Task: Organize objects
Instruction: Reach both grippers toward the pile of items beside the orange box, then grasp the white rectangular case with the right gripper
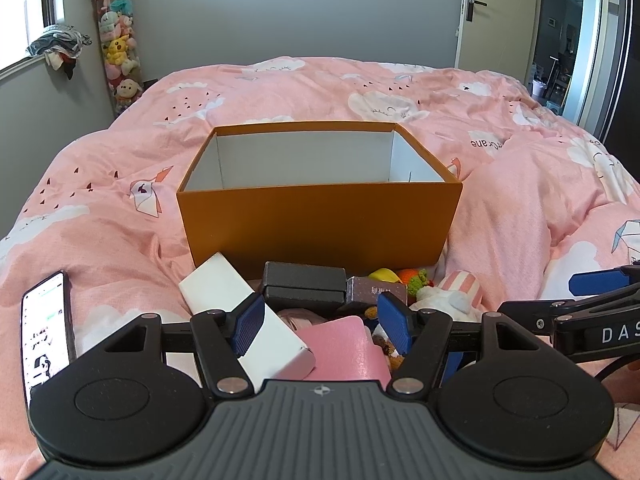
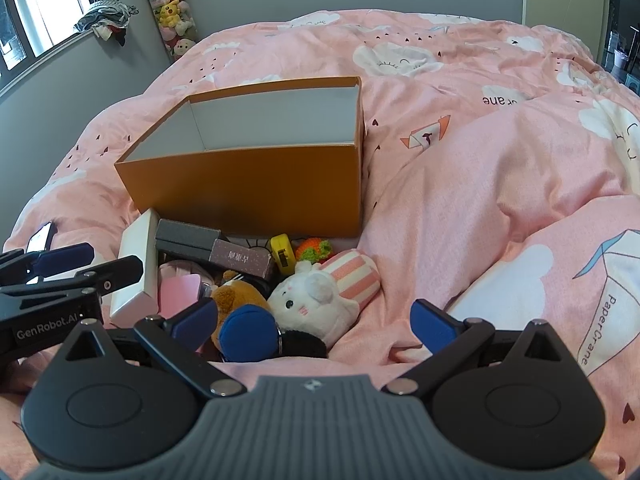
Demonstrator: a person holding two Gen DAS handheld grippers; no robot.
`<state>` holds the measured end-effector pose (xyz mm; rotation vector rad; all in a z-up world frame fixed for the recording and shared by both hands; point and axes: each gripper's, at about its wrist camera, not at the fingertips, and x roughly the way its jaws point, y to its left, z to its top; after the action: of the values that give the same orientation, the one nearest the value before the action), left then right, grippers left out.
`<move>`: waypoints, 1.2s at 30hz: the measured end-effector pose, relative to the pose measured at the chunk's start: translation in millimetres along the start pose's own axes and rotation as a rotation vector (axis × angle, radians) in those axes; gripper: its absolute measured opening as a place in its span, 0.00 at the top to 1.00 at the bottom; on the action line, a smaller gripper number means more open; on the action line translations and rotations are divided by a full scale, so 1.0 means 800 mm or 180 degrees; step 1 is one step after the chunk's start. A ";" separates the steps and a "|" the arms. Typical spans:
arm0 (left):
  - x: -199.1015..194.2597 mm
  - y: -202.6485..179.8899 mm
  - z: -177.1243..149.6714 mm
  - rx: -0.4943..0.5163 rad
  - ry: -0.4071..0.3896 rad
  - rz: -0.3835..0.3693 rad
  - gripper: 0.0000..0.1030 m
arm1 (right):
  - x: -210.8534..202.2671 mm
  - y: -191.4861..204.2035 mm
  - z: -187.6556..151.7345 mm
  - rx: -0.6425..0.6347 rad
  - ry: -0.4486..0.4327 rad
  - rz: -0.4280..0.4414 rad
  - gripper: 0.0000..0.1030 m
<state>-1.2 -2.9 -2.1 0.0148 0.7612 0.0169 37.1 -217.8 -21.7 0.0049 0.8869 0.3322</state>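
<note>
An empty orange box (image 1: 320, 224) (image 2: 248, 196) stands open-topped on the pink duvet. In front of it lies a pile: a white box (image 1: 240, 312) (image 2: 136, 268), a black case (image 1: 304, 286) (image 2: 186, 238), a small purple box (image 1: 376, 292) (image 2: 240, 260), a pink booklet (image 1: 340, 348), a yellow tape measure (image 2: 282, 258), an orange knitted toy (image 2: 316, 250), a white plush (image 2: 316, 300) with a striped body, a brown plush (image 2: 240, 294) and a blue round thing (image 2: 248, 334). My left gripper (image 1: 322, 324) hovers open over the pile. My right gripper (image 2: 316, 326) is open above the plush toys.
A phone (image 1: 48, 332) with a lit screen lies on the duvet to the left. The rumpled pink duvet (image 2: 480, 200) rises in folds on the right. A tube of plush toys (image 1: 118, 48) stands in the far corner by the window. A door (image 1: 496, 12) is open at the back right.
</note>
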 end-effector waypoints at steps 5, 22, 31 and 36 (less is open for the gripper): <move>0.005 0.005 0.002 -0.0015 0.0107 -0.0096 0.29 | 0.003 0.006 0.006 -0.0124 0.0051 0.0050 0.12; 0.050 0.125 0.015 -0.1157 0.0811 -0.0118 0.57 | 0.079 0.081 0.075 -0.0884 0.0575 0.0770 0.65; 0.086 0.146 0.007 -0.1425 0.1081 -0.0129 0.56 | 0.142 0.143 0.085 -0.1146 0.0898 0.1145 0.79; 0.094 0.161 0.002 -0.1573 0.1168 -0.0127 0.65 | 0.163 0.157 0.086 -0.1120 0.1014 0.1320 0.76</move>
<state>53.0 127.0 -50.7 -0.4848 1.1070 0.1732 129.7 -52.1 -59.1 -0.1964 1.1318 0.8923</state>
